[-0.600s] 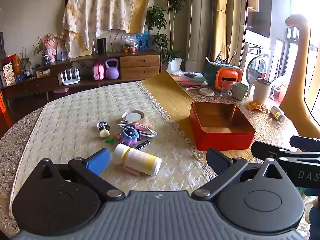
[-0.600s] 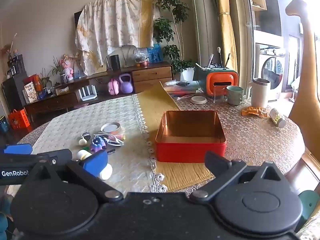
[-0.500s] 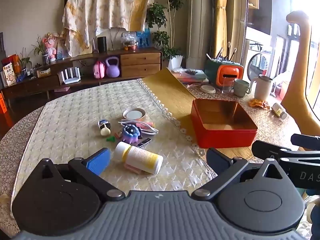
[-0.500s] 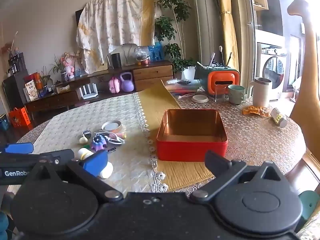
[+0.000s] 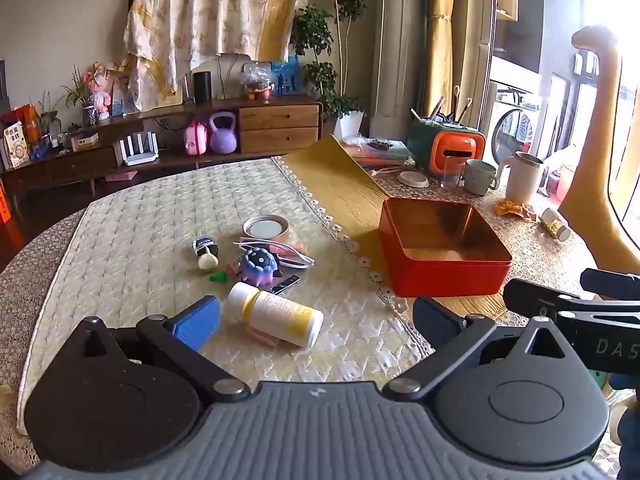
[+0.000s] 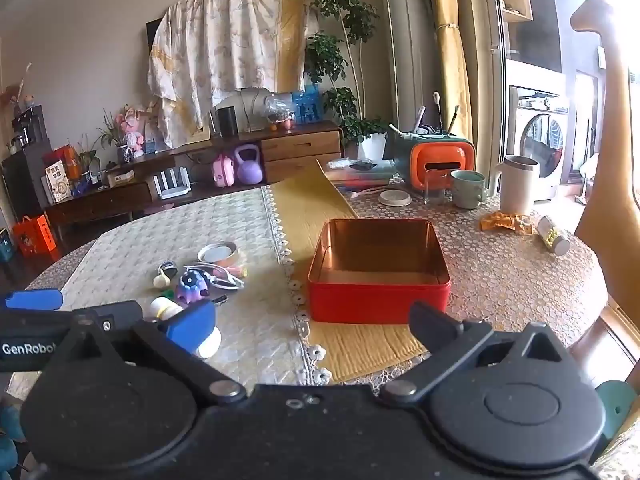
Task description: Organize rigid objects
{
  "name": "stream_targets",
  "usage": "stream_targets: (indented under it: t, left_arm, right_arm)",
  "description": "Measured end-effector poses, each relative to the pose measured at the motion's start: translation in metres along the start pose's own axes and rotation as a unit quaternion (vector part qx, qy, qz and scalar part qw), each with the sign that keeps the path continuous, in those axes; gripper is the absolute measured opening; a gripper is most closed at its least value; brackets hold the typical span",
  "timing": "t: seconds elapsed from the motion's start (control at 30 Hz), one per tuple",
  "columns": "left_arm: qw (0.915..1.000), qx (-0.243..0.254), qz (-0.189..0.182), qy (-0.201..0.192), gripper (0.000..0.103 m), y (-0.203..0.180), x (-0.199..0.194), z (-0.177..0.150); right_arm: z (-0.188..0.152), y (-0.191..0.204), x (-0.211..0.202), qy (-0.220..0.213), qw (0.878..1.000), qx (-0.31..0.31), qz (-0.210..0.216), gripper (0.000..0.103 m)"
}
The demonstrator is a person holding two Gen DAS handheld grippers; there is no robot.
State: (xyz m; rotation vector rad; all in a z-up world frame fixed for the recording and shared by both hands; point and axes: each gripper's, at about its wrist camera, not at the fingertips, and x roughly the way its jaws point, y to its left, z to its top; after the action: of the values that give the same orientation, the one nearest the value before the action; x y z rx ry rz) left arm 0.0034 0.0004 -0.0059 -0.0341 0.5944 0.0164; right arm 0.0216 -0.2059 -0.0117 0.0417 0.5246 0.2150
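Both grippers were wide open w/ nothing held: left gripper hung just over the white pill bottle lying on its side, right gripper sat near the front of the red tin. Tin was empty on the yellow runner; purple toy, tape roll & other small bits sat clustered left of it on the table.

We see bare cloth left of the clutter; the bottle lies before our left gripper.
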Motion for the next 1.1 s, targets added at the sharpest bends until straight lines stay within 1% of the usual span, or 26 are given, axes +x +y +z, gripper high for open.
stream_targets:
  t: [0.3,1.1]
  left_arm:
    - [1.0,-0.003,0.004,-0.005,0.103,0.0012,-0.008,0.0022]
    - [0.9998,-0.017,-0.003,0.012,0.103,0.0016,-0.0093,-0.0002]
  right_arm:
    - [0.0007,-0.0025,-0.0033,-0.002,1.0,0.009,0.006,0.103]
    - [-0.0006,-0.0036,-0.0074,0.003,1.0,0.013,0.008,0.103]
